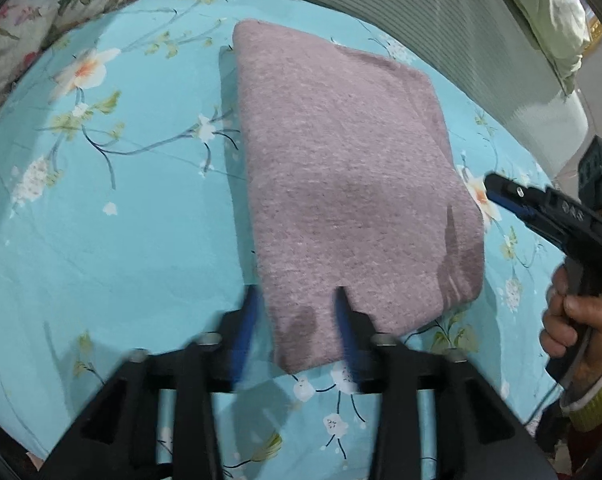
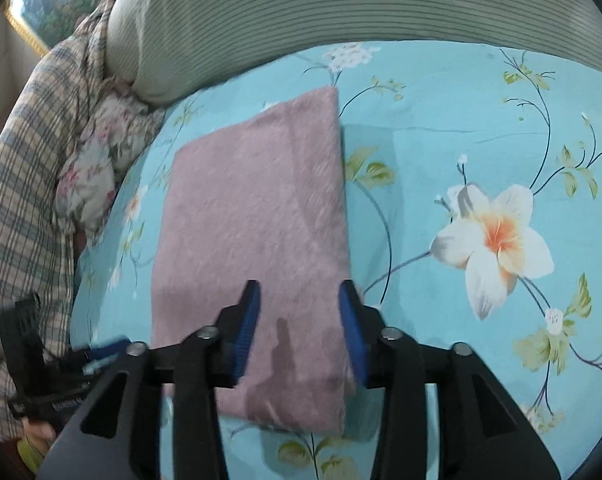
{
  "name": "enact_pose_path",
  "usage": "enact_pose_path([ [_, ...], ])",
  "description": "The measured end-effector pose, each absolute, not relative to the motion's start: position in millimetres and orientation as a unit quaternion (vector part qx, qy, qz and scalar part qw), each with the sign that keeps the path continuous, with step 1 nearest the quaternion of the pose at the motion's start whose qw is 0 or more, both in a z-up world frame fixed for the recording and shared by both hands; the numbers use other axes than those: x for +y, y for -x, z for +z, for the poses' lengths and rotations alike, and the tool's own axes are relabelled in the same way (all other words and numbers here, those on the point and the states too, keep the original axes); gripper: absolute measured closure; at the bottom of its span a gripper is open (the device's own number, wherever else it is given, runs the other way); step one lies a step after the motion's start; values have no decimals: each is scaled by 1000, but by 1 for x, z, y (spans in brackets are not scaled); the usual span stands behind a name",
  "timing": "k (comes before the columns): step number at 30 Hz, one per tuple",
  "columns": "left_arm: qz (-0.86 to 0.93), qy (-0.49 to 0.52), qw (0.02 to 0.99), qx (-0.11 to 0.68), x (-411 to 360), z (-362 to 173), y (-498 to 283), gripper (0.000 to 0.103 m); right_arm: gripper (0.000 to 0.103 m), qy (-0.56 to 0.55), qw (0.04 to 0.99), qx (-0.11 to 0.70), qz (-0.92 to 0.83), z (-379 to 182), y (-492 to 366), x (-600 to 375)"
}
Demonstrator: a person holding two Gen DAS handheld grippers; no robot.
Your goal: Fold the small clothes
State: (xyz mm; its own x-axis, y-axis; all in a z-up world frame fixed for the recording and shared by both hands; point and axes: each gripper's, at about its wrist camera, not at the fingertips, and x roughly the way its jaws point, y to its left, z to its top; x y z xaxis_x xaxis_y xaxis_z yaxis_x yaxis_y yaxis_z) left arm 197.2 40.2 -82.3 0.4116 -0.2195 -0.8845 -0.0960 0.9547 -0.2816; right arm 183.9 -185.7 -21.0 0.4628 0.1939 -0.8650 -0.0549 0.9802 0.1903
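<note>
Folded mauve knit garment [image 1: 341, 184]: flat on floral blue bedsheet [image 1: 121, 240], frame centre. Left gripper [image 1: 297, 300]: lower centre, jaws spread, nothing pinched. Right gripper [image 2: 299, 292]: lower centre, jaws spread over garment's near edge, empty. Striped pillow [image 2: 341, 4]: top.

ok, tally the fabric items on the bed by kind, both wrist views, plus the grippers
Folded mauve cloth: 1
Floral blue sheet: 1
Striped grey-green pillow: 1
Pink floral bedding: 1
Plaid fabric: 1
Grippers: 2, left gripper and right gripper, both with jaws open over the near edge of the cloth
Total: 7
</note>
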Motion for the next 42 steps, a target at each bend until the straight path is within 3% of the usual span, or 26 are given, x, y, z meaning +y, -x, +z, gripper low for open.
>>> enact_pose_path([
  [1, -27, 139, 831, 538, 40, -79, -197, 28, 49, -59, 854, 512, 74, -20, -178, -184],
  [3, -4, 125, 836, 534, 38, -74, -196, 19, 45, -41, 855, 511, 79, -18, -169, -181],
  [15, 16, 55, 853, 518, 23, -51, -175, 19, 41, -17, 849, 521, 81, -17, -125, -172],
  [22, 22, 18, 858, 513, 14, -46, -160, 19, 33, -2, 850, 520, 85, -15, -101, -162],
  [42, 30, -4, 854, 519, 25, -50, -121, 19, 23, 29, 845, 525, 95, -19, -65, -148],
])
